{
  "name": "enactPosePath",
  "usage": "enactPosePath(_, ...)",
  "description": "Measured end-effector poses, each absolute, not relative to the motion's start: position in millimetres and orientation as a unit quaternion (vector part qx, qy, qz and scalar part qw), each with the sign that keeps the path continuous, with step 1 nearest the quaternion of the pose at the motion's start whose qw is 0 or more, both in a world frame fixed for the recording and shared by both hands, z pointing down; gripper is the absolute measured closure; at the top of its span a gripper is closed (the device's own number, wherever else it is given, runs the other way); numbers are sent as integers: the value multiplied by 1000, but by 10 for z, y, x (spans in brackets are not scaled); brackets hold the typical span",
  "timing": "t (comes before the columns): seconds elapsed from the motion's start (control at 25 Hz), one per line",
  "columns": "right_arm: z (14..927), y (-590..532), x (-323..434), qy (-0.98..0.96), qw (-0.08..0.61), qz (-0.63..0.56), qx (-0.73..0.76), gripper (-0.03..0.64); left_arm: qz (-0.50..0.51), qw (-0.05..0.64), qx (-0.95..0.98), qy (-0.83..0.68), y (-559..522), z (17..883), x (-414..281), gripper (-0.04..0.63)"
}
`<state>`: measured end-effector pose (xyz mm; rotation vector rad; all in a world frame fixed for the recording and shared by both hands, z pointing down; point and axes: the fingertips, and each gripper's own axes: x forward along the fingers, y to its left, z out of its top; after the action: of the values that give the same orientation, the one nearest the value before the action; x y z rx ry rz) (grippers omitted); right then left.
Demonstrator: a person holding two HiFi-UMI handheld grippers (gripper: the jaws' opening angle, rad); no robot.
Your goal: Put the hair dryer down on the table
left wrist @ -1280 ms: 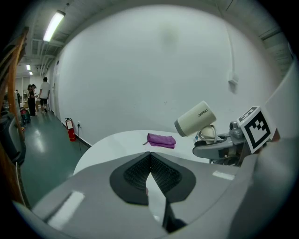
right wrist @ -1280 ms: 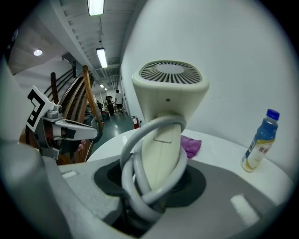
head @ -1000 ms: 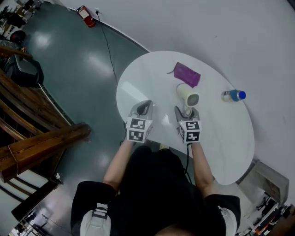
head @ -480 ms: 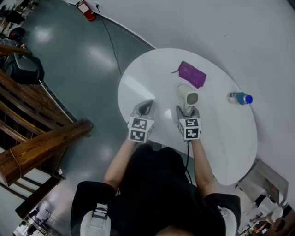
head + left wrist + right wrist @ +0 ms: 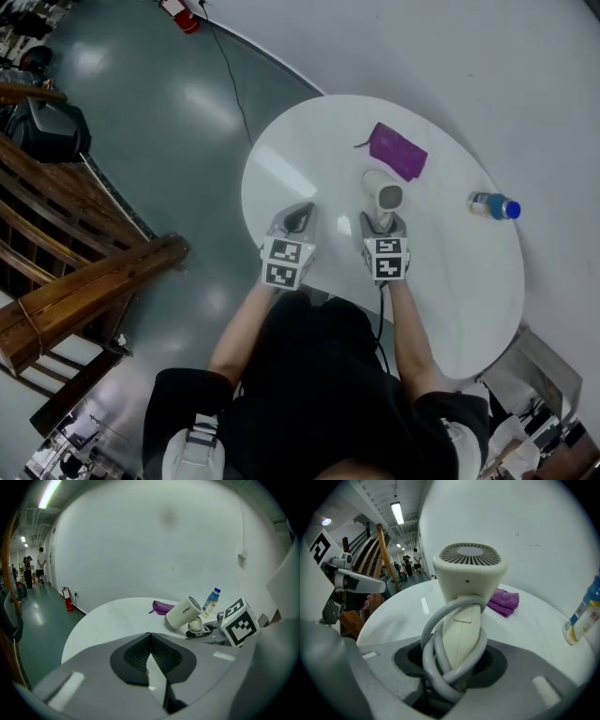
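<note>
Bearing unreadable lettering: hair dryer (image 5: 183, 613).

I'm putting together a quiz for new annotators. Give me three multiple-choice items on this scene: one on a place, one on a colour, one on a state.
1. Where is the purple cloth?
A. on a chair
B. on the table, beyond the hair dryer
C. in a drawer

2. What colour is the cap of the bottle?
A. blue
B. red
C. green

3. What is the right gripper doing?
A. open and empty
B. shut on the bottle
C. shut on the hair dryer

Answers:
1 B: the cloth lies on the white tabletop past the dryer.
2 A: the cap shows blue.
3 C: the jaws clamp the dryer's cord-wrapped handle.
</note>
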<state>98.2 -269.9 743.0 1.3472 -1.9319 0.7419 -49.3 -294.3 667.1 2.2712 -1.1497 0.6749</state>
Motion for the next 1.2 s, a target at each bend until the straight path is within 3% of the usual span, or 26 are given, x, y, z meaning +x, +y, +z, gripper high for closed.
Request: enactPosePath(1.2, 7435, -2689, 996, -718, 331, 293, 537, 385, 255, 259, 825, -432, -2772, 6638, -638, 591)
